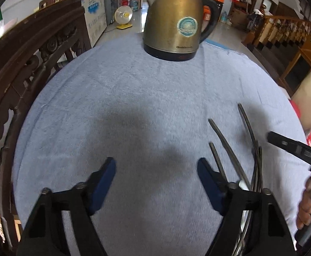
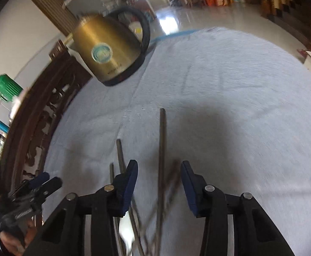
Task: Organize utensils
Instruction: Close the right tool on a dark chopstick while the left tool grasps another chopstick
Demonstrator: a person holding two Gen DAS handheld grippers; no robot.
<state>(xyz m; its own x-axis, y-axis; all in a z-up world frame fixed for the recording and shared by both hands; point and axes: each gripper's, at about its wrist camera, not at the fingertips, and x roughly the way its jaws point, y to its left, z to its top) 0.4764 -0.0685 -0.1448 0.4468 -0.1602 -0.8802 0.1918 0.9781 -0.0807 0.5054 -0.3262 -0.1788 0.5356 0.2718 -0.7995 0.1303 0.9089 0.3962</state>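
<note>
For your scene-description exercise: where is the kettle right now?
The kettle stands at the far edge of the blue cloth, centred in the left wrist view and upper left in the right wrist view, beyond the utensils.

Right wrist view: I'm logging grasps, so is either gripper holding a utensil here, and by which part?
Nothing is held. The right gripper is open over the metal utensils without closing on them; the left gripper is open over bare cloth.

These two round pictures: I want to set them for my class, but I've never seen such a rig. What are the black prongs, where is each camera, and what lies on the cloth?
Each picture comes from a camera on a hand-held tool, looking along its two blue-padded fingers. The left tool is open over bare cloth. The right tool is open above several thin metal utensils, gripping nothing. They lie loosely crossed on the pale blue cloth. A brass-coloured kettle stands at the far edge.
</note>
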